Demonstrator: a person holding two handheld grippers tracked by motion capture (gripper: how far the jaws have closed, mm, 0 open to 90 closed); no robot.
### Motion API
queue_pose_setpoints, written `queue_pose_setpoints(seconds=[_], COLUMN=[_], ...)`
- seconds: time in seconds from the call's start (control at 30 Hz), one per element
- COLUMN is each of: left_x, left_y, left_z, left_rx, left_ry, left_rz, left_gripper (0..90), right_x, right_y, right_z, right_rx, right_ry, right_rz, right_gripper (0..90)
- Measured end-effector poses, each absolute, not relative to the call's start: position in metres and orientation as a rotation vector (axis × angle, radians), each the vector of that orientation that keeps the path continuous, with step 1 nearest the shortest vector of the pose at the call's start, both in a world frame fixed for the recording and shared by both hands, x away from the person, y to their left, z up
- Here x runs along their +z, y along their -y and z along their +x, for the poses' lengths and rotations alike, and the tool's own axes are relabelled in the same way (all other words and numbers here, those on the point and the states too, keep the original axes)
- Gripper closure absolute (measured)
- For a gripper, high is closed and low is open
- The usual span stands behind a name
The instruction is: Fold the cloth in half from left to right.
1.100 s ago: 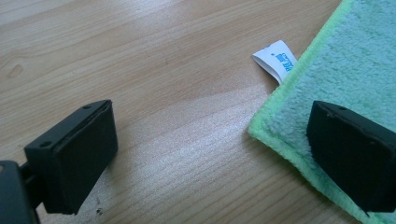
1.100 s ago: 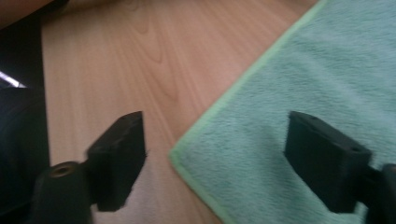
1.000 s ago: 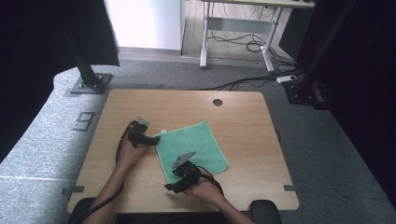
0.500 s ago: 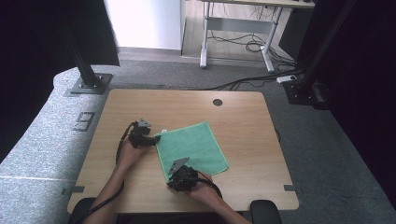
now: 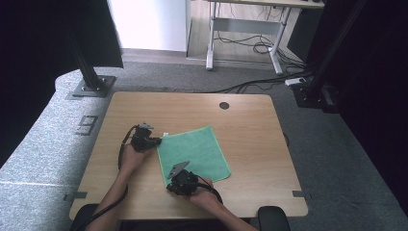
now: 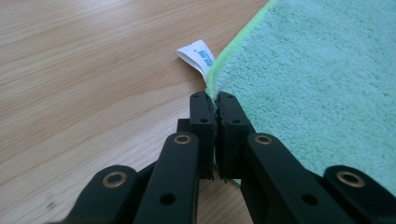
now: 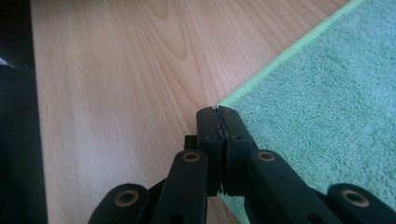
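Note:
A green terry cloth point(image 5: 195, 151) lies flat on the wooden table point(image 5: 250, 120). My left gripper point(image 5: 156, 141) is at its far left corner, beside a white label point(image 6: 197, 53). Its jaws have just been closing and now pinch the cloth's light green hem point(image 6: 219, 70); the left gripper point(image 6: 215, 100) is shut on it. My right gripper point(image 5: 169, 185) is at the near left corner. Its jaws have also just been closing, and the right gripper point(image 7: 217, 112) is shut on that corner of the cloth point(image 7: 327, 102).
A round cable hole point(image 5: 224, 105) is in the table's far side. Bare wood surrounds the cloth on all sides. Black frame posts point(image 5: 89, 72) stand on the grey carpet beyond the table, and a white desk frame point(image 5: 240, 29) stands farther back.
The right hand has shifted slightly toward the cloth's near left corner and settled lower there. The left hand has stayed at the far left corner. The cloth has not moved.

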State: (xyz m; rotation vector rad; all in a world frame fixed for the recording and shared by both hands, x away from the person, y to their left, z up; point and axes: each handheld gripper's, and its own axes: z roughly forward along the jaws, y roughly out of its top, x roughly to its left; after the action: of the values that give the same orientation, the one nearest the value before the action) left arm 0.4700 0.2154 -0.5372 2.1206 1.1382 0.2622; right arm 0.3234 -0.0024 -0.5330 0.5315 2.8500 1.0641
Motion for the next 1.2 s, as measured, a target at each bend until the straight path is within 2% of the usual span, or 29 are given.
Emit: queue_pose_setpoints(seconds=[0.17,0.47,1.2], left_x=[-0.530,-0.517,-0.502], left_y=[-0.219,-0.211,-0.166], left_z=[0.469,0.470,0.489], left_rx=[0.268,0.286,0.269], left_ry=[-1.158,-1.140,-1.067], left_rz=[2.105,2.090,2.021], left_gripper=[85.7,84.6,84.3], right_x=[-0.528,-0.514,-0.496], right_y=[-0.007,0.007,0.076], right_z=[0.321,0.322,0.326], right_rx=[1.078,1.133,1.133], right_ry=[-2.845,-2.799,-2.651], right_rz=[0.506,0.526,0.666], right_gripper=[87.3,87.3,87.4])
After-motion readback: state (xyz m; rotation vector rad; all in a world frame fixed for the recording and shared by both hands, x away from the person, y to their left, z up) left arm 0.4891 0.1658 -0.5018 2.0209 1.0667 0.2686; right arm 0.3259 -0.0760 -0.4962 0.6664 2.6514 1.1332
